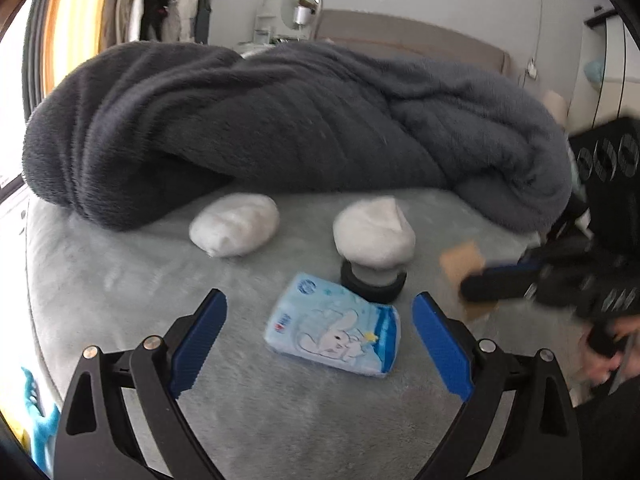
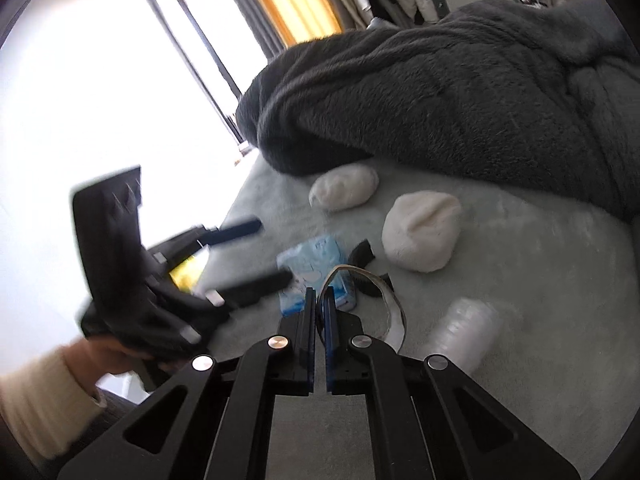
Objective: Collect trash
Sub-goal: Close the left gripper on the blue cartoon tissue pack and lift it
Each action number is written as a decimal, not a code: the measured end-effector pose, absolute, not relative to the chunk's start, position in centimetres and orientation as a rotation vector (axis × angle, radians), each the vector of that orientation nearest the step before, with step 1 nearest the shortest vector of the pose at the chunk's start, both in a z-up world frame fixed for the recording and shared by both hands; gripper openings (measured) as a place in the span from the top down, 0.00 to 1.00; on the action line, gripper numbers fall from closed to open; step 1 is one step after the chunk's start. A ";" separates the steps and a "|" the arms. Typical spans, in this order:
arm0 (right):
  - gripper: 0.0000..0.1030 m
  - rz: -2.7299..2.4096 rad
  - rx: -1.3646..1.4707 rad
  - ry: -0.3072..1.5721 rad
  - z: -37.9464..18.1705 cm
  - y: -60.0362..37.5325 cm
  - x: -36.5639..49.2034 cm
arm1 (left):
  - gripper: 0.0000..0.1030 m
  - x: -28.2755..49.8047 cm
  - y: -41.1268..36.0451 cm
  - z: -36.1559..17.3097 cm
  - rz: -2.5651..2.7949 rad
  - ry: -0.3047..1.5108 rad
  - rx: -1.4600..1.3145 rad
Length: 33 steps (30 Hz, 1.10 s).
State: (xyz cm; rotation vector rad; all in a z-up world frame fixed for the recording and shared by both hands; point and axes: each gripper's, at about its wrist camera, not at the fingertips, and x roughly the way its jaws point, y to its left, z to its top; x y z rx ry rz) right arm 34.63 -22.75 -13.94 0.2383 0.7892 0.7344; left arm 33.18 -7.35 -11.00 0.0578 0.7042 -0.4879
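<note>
- The left gripper (image 1: 320, 320) hangs with its jaws wide apart over the blue tissue pack (image 1: 334, 330), touching nothing.
- The right gripper (image 2: 319, 300) has its jaws pinched together on a thin brown cardboard piece (image 2: 394, 312); in the left wrist view this scrap sits at its fingertips.
- Two crumpled white wads (image 1: 234, 225) (image 1: 374, 232) lie on the grey bedcover (image 1: 120, 280) before a dark blanket (image 1: 280, 120); a clear plastic cup (image 2: 468, 328) lies close by.
- A cream sleeve (image 2: 36, 396) backs the left hand (image 2: 116, 356); both grippers angle downward.
</note>
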 end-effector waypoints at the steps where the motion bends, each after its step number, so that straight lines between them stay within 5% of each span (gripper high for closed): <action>1: 0.97 0.742 0.263 0.784 -13.8 -23.1 34.6 | 0.07 33.2 -7.8 -11.3 -0.488 0.710 0.080; 18: 0.96 0.781 0.493 0.685 -12.3 -28.9 33.5 | 0.08 34.1 -10.2 -13.5 -0.482 0.777 0.165; 21: 0.96 0.780 0.524 0.679 -12.2 -30.0 33.4 | 0.18 34.4 -10.4 -13.8 -0.461 0.795 0.179; 33: 0.96 0.751 0.547 0.671 -11.7 -28.9 33.9 | 0.21 33.0 -9.6 -12.0 -0.442 0.730 0.151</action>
